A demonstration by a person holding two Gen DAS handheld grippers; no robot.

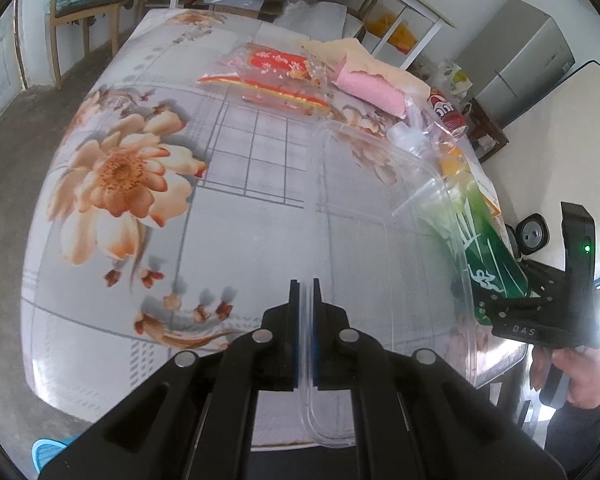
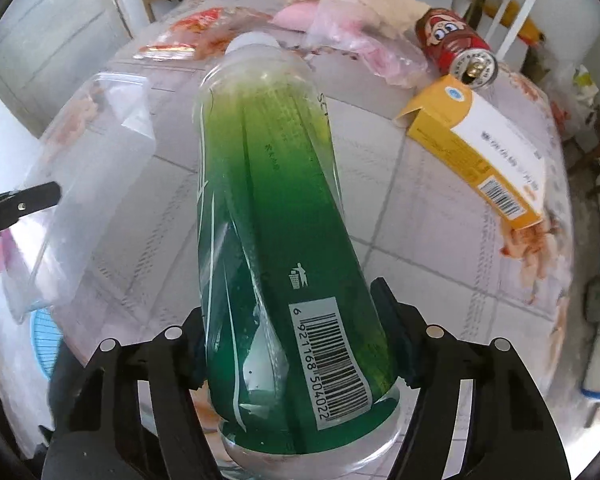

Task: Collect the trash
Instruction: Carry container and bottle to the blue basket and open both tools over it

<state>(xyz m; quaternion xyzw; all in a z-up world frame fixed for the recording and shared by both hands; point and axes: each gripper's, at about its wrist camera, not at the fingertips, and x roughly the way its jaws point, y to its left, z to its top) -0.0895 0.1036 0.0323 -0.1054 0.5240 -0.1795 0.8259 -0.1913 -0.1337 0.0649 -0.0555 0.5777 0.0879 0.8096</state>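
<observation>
Red can beside yellow carton

Bare concrete floor, wooden chair by white walls, grey cabinet, floral tablecloth.

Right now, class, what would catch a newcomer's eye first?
The green bottle fills the right wrist view, gripped by the right gripper. Behind it lie a red can and a yellow box. The left gripper pinches a clear bag.
</observation>
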